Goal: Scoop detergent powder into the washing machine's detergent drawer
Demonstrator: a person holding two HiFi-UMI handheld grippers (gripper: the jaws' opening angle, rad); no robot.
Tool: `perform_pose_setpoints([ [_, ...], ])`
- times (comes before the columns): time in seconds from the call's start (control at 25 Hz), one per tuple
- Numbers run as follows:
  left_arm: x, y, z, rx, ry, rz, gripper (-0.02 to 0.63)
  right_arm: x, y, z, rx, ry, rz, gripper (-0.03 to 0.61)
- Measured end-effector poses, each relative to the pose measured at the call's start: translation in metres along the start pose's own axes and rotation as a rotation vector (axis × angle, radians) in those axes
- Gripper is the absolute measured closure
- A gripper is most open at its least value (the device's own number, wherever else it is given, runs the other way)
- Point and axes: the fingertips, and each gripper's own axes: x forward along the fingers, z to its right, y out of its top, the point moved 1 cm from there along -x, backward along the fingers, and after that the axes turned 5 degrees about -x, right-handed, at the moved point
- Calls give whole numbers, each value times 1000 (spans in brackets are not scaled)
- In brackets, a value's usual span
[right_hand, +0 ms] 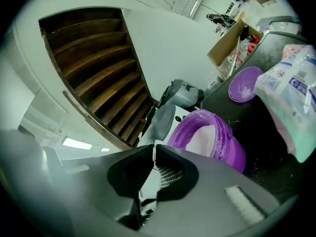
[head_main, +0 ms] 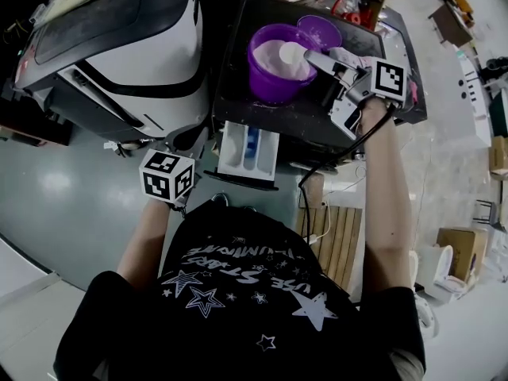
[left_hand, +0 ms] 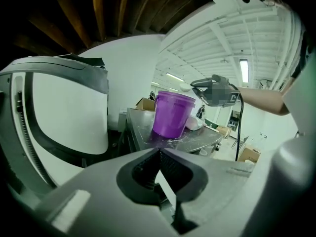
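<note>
Scooping step: scoop at the tub, drawer open below.

Left gripper (left_hand: pixel 159 154) closed on nothing, low at 7 o'clock. White drawer (head_main: pixel 248 151), blue insert, pulled out at 6 o'clock of purple tub (head_main: pixel 266 84). Powder (head_main: pixel 274 55) white, heaped. White scoop (head_main: pixel 292 54) over it, clamped in right gripper (head_main: pixel 319 59). Next, probably: lift level, carry toward 6 o'clock, tip into drawer.

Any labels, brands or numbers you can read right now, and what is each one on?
"STARS": on the person's shirt, upside down; its other words are too stylised to read.
Bag: blue print, too small and blurred to read.
Nothing else is legible.
</note>
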Motion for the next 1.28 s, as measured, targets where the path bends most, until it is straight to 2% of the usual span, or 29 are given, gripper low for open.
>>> perform_pose_setpoints([
  [0.36,-18,-23,24,-16,65,-8,613,-21,-54,-18,46,132,-17,541],
  [0.56,-32,-45,39,-45,122,-15,614,-28,-107,-19,83,200,-99,541],
  [0.76,-46,-65,43,-63,180,-34,612,-19,-162,-4,116,217,-186,541],
  [0.88,-53,-73,40,-65,198,-45,614,-11,-186,13,69,151,-231,541],
  [1.0,-55,-76,35,-62,197,-56,614,-5,-204,40,-20,-15,-280,541],
  [1.28,-51,-76,18,-45,128,-87,614,27,-225,41,-70,-86,-293,541],
])
